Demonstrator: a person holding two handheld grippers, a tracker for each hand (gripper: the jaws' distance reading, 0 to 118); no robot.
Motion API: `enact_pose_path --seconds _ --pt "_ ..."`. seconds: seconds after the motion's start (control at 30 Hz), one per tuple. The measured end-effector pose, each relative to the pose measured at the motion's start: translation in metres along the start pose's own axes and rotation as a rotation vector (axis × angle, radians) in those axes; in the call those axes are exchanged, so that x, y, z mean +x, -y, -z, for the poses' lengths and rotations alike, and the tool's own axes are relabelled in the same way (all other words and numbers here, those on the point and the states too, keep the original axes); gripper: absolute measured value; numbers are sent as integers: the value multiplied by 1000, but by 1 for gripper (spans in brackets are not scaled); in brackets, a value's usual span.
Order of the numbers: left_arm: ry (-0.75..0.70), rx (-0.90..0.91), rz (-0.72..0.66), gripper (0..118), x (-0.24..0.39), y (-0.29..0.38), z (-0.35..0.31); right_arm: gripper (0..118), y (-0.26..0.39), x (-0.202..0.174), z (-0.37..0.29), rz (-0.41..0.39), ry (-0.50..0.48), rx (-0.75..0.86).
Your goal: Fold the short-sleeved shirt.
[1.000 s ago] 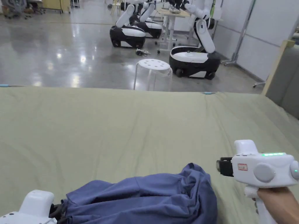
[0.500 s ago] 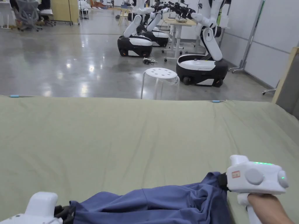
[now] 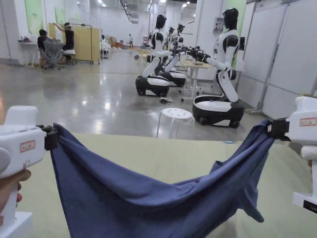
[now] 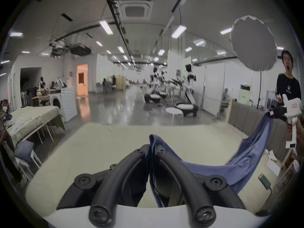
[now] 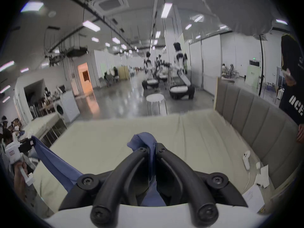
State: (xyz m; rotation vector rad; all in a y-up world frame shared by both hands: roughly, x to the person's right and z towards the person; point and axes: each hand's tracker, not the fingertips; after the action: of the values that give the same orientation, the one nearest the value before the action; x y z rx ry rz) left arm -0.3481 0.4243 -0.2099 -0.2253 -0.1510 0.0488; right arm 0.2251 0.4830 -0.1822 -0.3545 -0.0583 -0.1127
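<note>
Left hand-held gripper (image 3: 51,139), near left in the head view: jaws pinched together on a blue shirt (image 3: 148,198) edge. Its own view shows cloth clamped between both jaws, a small tuft poking past the tips.

Right hand-held gripper (image 3: 274,128), near right: jaws likewise closed tight on the shirt's other end, a bunched corner of cloth sticking out above the tips in its own view.

Shirt hangs in the air between the two, raised above the bed (image 3: 173,155), sagging in a deep curve in the middle. One loose flap droops low toward the right end. The grippers are held well apart, about level with each other.

Bed covered with a pale green sheet, lightly creased. Grey padded headboard (image 5: 256,116) along its right side; a white remote (image 5: 246,160) and papers lie near it.

Beyond the bed: white stool (image 3: 175,119) on a shiny grey floor, then several black-and-white robots (image 3: 223,77) by a table. Another person in a dark top stands at the right in the gripper views.
</note>
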Motion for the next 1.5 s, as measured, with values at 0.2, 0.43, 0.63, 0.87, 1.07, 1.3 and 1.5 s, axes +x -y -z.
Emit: enact_pose_path --seconds 0.2,0.43,0.63,0.87,1.07,1.3,1.5 --pt "-72 130 -8 6 -29 -97 4 7 -92 -1 -26 6 56 205" --pt "-65 216 -79 6 -39 -162 40 7 -158 -1 -20 96 68 313" --pt "-92 202 -88 6 -47 -154 83 6 -151 -2 19 84 92 290" --pt "-107 123 -95 6 -38 -56 125 7 -67 12 89 135 105 122" --pt "-96 54 -150 6 -36 -8 121 7 -29 28 96 158 130 65" --pt "-37 -19 -98 6 -32 21 51 7 15 39 35 87 120 10" --pt "74 -213 -46 6 -40 103 -41 7 132 44 -31 -17 81 -156"
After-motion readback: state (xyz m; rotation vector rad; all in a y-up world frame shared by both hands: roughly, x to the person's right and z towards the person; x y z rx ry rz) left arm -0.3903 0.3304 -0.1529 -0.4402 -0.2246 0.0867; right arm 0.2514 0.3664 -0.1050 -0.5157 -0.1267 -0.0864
